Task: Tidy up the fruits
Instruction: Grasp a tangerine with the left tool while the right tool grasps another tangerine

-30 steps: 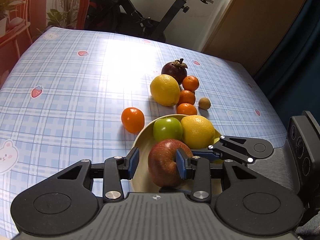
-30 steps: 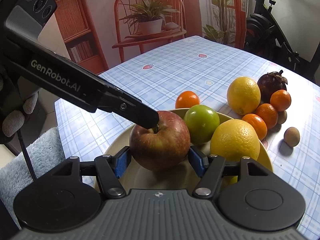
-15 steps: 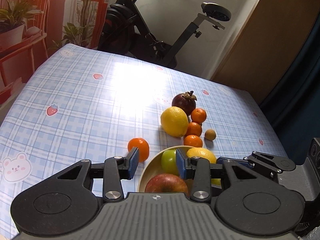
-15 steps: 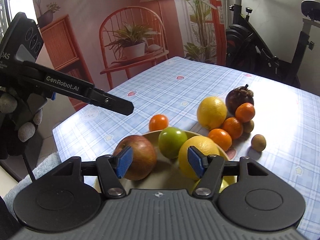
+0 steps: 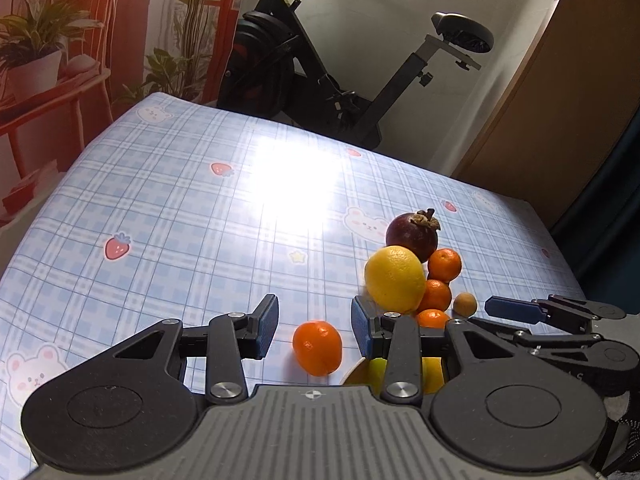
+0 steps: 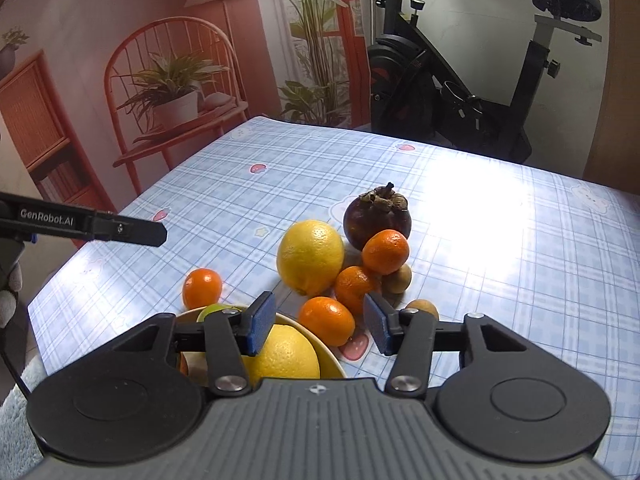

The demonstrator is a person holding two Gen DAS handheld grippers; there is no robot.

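Note:
My left gripper (image 5: 314, 326) is open and empty, raised above a lone tangerine (image 5: 317, 347) on the table. My right gripper (image 6: 318, 328) is open and empty above the cream bowl's rim (image 6: 320, 350). The bowl holds a yellow lemon (image 6: 286, 356) and a green apple (image 6: 214, 310); the rest of its contents are hidden by the gripper. On the table lie a big lemon (image 6: 310, 256), a dark mangosteen (image 6: 377, 216), three tangerines (image 6: 385, 251) and small brown fruits (image 6: 398, 278). The lone tangerine also shows in the right wrist view (image 6: 202, 288).
The table has a blue plaid cloth (image 5: 200, 220). An exercise bike (image 5: 340, 80) stands beyond its far edge. A red chair with a potted plant (image 6: 176, 96) stands to the left. The left gripper's finger (image 6: 120, 230) shows in the right wrist view.
Both grippers let go of the red apple in the bowl, opened, and rose up and back. The apple is now out of view beneath them.

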